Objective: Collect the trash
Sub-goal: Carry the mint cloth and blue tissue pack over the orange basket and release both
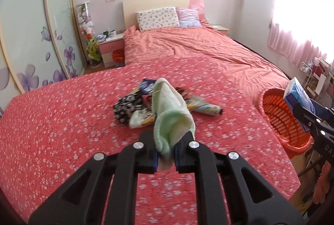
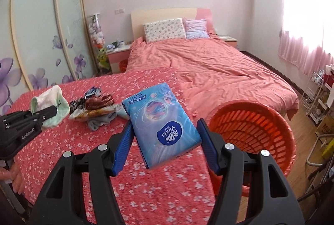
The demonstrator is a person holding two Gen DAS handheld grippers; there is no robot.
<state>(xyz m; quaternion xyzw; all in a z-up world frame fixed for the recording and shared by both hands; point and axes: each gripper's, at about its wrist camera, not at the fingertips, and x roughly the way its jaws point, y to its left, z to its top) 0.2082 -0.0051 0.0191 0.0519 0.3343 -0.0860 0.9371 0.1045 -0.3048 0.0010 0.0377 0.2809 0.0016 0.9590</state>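
in a bedroom, two hand-held tools worked above a bed [image 1: 208, 53] whose near end was spread with a red flowered cover [image 1: 62, 120]. the left tool [image 1: 165, 154] was clamped tight on a pale green and cream cloth [image 1: 171, 112], its blue pads pinching the lower folds while the rest of the cloth stood up and forward over the bed; from the right wrist view the same tool [image 2: 44, 115] and cloth [image 2: 52, 99] appeared at the far left, clear of the cover. the right tool [image 2: 166, 141] gripped a blue pack of vinda tissues [image 2: 160, 122], one blue pad pressed against each long side, the pack tilted with its logo upside down toward the camera. in the left wrist view that pack [image 1: 298, 95] hung over the near rim of an orange plastic basket [image 1: 277, 116] at the bed's right edge; the right wrist view showed the basket [image 2: 250, 126] just right of the pack, open mouth tipped toward the lens. a small heap of trash [image 1: 146, 106] lay on the flowered cover between the two tools: crumpled wrappers, a black and white patterned piece, scraps of blue and brown packaging, partly blurred. part of a hand [image 2: 14, 174] gripped the left tool's handle at the lower left. two pillows [image 1: 167, 18] leaned against the headboard.
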